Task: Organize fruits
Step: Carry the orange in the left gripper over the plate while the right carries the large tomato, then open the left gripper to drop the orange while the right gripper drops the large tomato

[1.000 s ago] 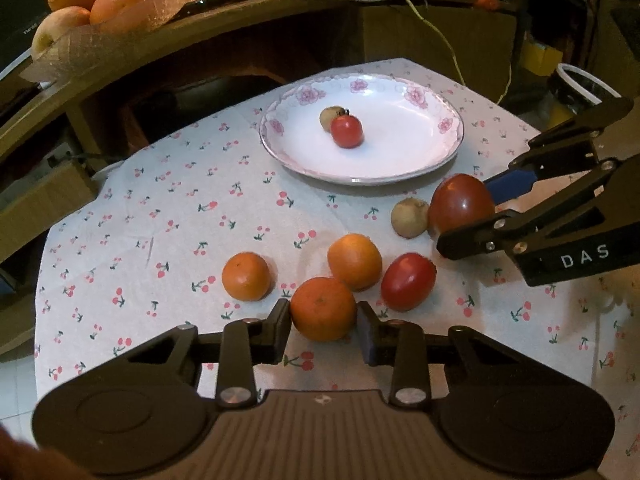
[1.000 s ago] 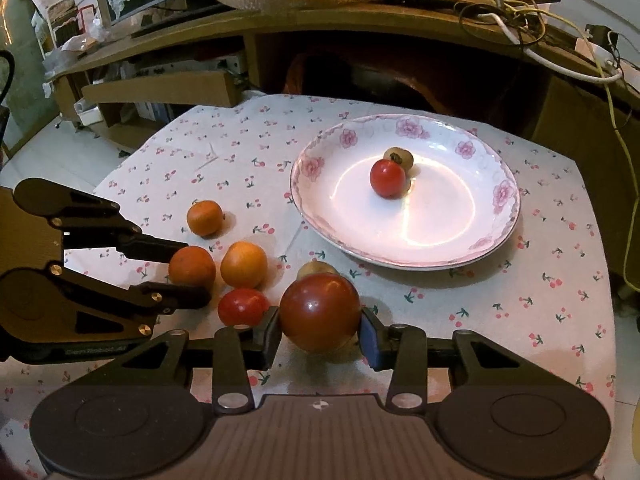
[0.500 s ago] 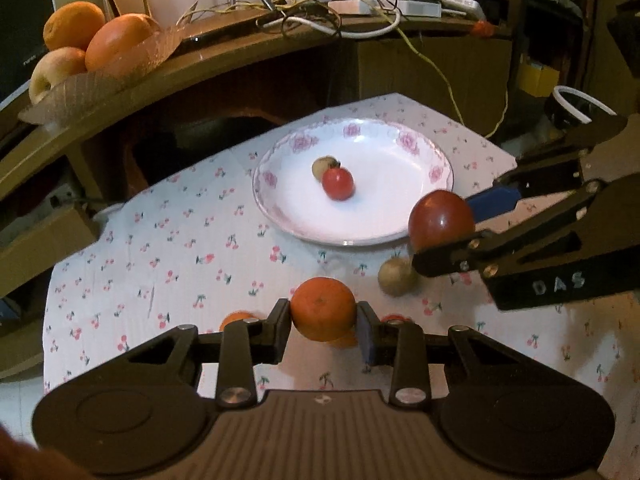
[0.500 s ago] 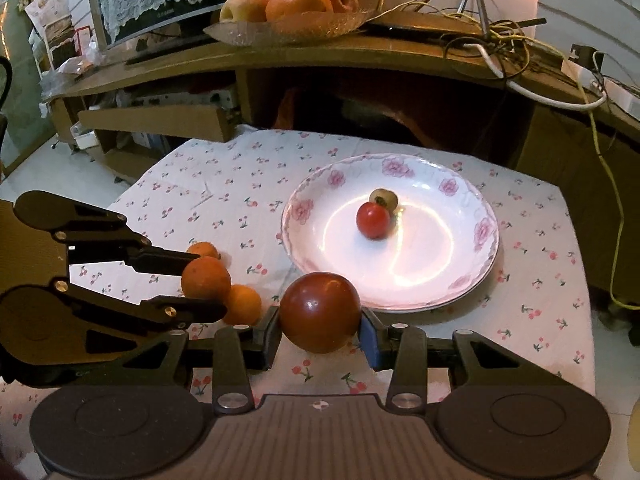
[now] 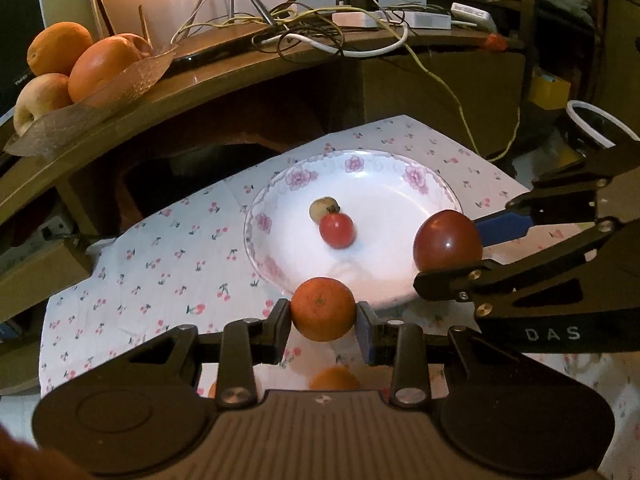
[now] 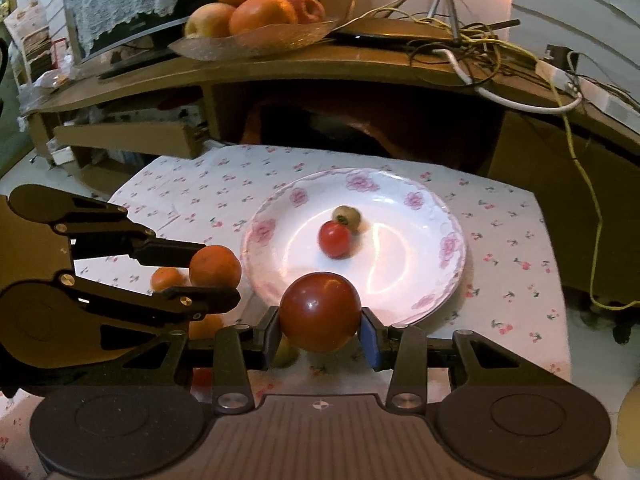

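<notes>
Fruit transfer under way: orange (image 5: 323, 309) clamped in left gripper (image 5: 323, 322), dark tomato (image 6: 320, 312) clamped in right gripper (image 6: 320, 334); next, lower over plate (image 6: 452, 264) and release

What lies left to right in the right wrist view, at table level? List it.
left gripper with its orange → big dark tomato in the right gripper → right rim of the floral plate.

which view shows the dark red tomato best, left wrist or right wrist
The right wrist view: the dark red tomato sits centre frame, clamped between the right gripper jaws, nearly its whole face showing. The left wrist view catches it from the side at right, its lower edge hidden behind one jaw.
</notes>
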